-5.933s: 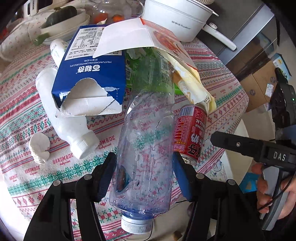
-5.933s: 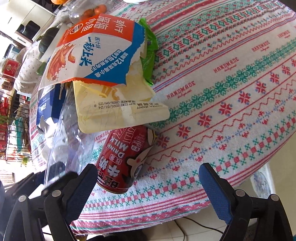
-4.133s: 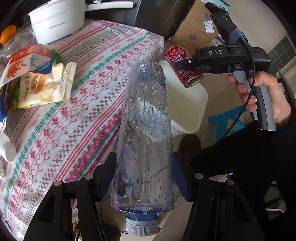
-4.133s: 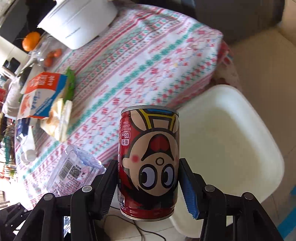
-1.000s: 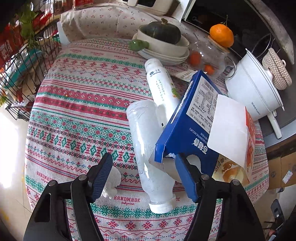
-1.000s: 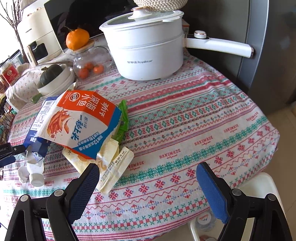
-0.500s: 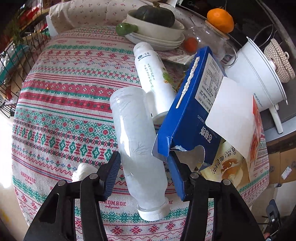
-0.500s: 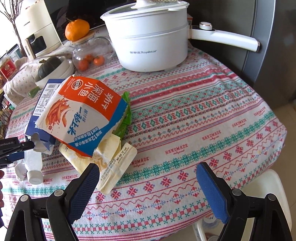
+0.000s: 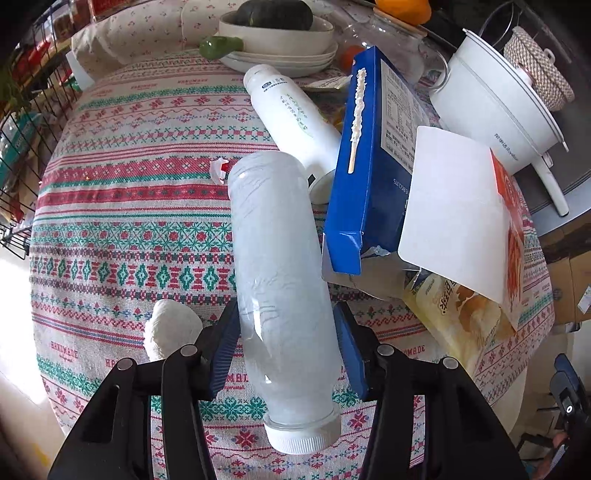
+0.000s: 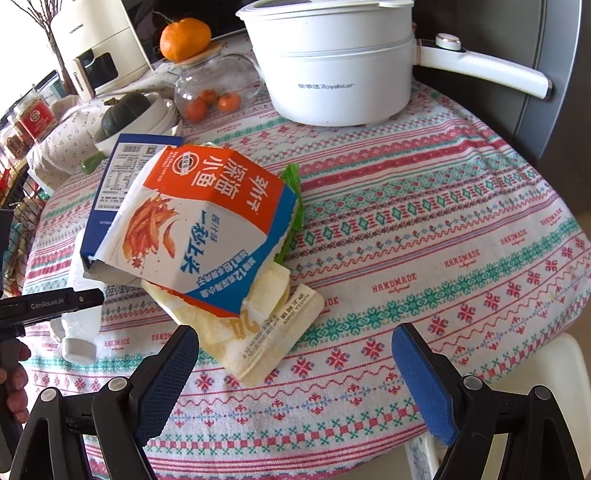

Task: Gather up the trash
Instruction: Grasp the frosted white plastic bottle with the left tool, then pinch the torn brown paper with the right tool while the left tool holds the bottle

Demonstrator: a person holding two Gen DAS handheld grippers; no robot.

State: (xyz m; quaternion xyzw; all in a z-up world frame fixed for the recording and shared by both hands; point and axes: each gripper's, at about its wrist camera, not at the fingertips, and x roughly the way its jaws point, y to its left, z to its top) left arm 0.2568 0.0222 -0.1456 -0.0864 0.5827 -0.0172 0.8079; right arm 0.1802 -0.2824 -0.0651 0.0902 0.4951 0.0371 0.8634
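Note:
A frosted white bottle (image 9: 280,258) lies on the patterned tablecloth (image 9: 129,221), cap towards me. My left gripper (image 9: 288,332) is shut on its lower body, a blue pad pressing each side. Against it leans a torn blue box (image 9: 369,166), and a second white bottle (image 9: 291,114) lies behind. A crumpled tissue (image 9: 170,328) sits beside the left finger. An orange, white and blue snack bag (image 10: 207,221) covers a yellow wrapper (image 10: 266,332). My right gripper (image 10: 293,350) hovers open just in front of that wrapper, holding nothing.
A white electric pot (image 10: 340,62) with a long handle stands at the back. A glass jar (image 10: 210,88) of oranges and a bowl (image 9: 277,26) holding a squash are behind the pile. A wire rack (image 9: 14,129) is at left, a white chair (image 10: 554,369) at right.
My left gripper has come forward and down over the frosted bottle, and its jaws have narrowed onto it. The right gripper drifted closer to the snack bags, still wide open.

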